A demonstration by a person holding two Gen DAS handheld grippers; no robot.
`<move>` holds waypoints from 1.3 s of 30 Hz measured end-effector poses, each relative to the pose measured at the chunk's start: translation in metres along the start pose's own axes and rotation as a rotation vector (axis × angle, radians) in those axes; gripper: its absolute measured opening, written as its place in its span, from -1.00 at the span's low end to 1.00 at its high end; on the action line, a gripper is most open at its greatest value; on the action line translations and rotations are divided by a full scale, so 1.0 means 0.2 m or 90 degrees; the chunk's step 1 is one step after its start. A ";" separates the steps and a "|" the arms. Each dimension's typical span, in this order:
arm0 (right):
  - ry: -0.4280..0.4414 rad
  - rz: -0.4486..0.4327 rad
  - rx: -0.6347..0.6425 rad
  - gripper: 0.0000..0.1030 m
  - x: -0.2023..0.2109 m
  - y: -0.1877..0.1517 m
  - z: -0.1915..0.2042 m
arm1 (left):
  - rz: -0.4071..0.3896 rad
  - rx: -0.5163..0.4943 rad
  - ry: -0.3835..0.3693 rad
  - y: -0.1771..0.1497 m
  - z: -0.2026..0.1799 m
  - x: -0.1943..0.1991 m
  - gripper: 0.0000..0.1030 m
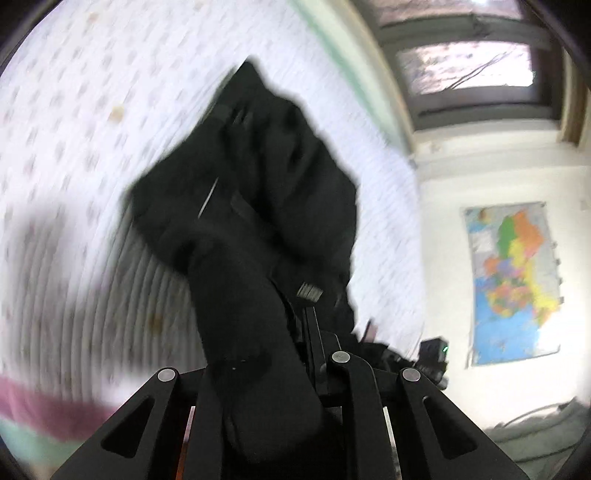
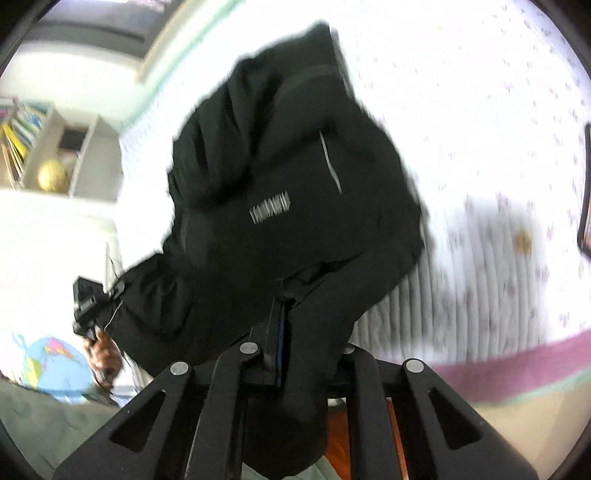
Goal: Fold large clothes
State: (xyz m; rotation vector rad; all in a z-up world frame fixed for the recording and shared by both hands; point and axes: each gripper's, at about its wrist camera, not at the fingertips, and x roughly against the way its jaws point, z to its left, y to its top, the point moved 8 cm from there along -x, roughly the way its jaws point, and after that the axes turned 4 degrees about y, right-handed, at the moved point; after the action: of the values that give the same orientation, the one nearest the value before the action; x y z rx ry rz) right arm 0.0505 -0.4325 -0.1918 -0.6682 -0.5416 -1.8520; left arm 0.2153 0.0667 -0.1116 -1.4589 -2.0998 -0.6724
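black jacket [image 2: 295,192] in both tools, shelf [image 2: 55,147] with books

Bed [image 1: 74,110]: spread with a white quilted cover [image 2: 480,110], printed with small pale purple motifs, stitched in parallel ribs.
Cover border: mauve band [image 2: 517,354] with a mint-green strip alongside at the near edge; mint-green strip [image 1: 317,29] along the far edge too.
Marks on cover: small brownish spots [image 1: 117,112], one more near the ribbed part [image 2: 522,240].
On the bed: black jacket [image 2: 295,192], bunched; how much of it rests on the cover cannot be told.
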 end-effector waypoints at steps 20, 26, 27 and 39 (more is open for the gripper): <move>-0.104 -0.115 -0.007 -0.61 -0.34 1.48 0.10 | -0.088 0.054 0.099 1.22 0.08 -0.53 -0.66; -0.145 -0.043 -0.057 -0.62 -0.72 1.51 -0.18 | -0.043 0.104 0.163 1.26 0.32 -0.87 -0.61; -0.149 -0.040 -0.060 -0.62 -0.76 1.51 -0.19 | -0.042 0.101 0.167 1.26 0.33 -0.88 -0.61; -0.018 -0.018 -0.021 -0.24 -0.36 1.42 0.06 | 0.010 -0.048 0.114 1.14 0.02 -0.47 0.29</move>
State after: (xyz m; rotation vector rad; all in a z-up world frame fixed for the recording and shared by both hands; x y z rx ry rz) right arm 0.3400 -0.4749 -0.2145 -0.7125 -0.5433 -1.8838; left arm 0.4591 0.0727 -0.1485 -1.3983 -1.9434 -0.8515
